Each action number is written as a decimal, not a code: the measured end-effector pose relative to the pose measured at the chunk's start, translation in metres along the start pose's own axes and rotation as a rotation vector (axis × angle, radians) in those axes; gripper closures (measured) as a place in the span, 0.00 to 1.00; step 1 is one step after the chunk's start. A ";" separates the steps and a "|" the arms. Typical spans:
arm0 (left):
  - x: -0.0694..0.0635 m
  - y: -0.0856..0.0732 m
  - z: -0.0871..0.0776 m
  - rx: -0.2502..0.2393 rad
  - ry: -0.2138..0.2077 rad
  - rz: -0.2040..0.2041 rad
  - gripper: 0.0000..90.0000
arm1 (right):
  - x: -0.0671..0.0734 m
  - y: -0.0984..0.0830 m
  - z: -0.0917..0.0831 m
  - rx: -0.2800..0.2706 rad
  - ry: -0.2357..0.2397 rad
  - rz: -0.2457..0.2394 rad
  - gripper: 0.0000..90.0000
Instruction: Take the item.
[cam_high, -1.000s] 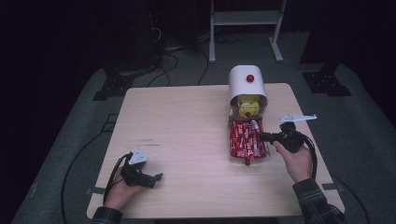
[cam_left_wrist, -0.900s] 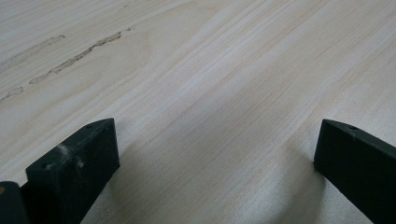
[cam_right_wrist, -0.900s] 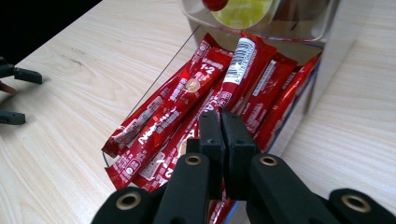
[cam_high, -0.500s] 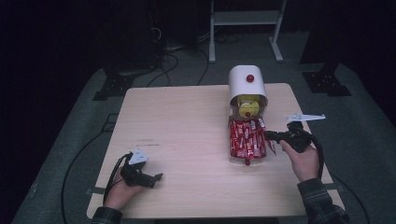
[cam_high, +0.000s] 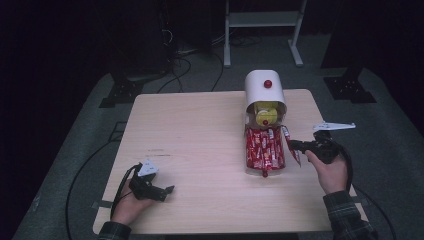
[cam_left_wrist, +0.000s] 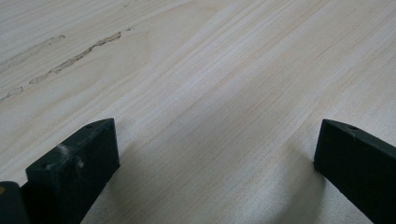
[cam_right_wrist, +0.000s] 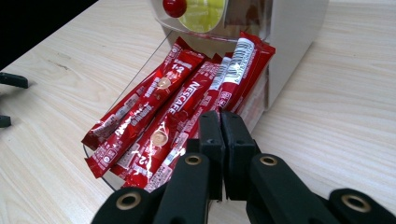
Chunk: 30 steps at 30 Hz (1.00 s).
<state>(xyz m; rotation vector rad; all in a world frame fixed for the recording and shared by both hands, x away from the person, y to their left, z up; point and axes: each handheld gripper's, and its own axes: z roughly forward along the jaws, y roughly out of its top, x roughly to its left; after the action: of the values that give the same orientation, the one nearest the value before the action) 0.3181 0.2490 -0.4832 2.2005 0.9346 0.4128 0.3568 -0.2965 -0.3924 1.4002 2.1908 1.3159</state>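
A white dispenser (cam_high: 264, 90) with a red knob stands at the table's back right, a yellow item in its mouth. Several red Nescafe sachets (cam_high: 262, 147) lie in its clear tray (cam_right_wrist: 140, 70). My right gripper (cam_high: 292, 145) (cam_right_wrist: 220, 122) is at the tray's right side. Its jaws are pressed together, shut on one red sachet (cam_high: 289, 140) that slants out past the tray's edge. My left gripper (cam_high: 167, 189) rests low over bare wood near the front left. Its black fingers (cam_left_wrist: 74, 163) stand wide apart with nothing between them.
The light wooden table (cam_high: 200, 130) has scuff marks (cam_left_wrist: 79, 56) ahead of the left gripper. Cables trail off both grippers. A white metal stand (cam_high: 260, 20) and dark floor lie beyond the table's far edge.
My right gripper has drifted slightly right from the tray, and the slanted sachet has come out with it. The left gripper has stayed put.
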 end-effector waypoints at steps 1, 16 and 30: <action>0.000 0.000 0.000 0.000 0.000 0.000 0.00 | -0.001 0.000 0.000 -0.001 -0.001 0.000 0.97; 0.000 0.000 0.000 0.000 0.000 0.000 0.00 | -0.009 -0.003 -0.006 0.000 -0.014 0.011 0.97; 0.000 0.000 0.000 0.000 0.000 0.000 0.00 | -0.021 -0.009 -0.009 0.010 -0.057 0.014 0.97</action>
<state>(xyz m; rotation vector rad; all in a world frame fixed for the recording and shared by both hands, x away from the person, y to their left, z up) 0.3181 0.2490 -0.4833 2.2003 0.9345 0.4128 0.3571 -0.3203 -0.3994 1.4409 2.1577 1.2557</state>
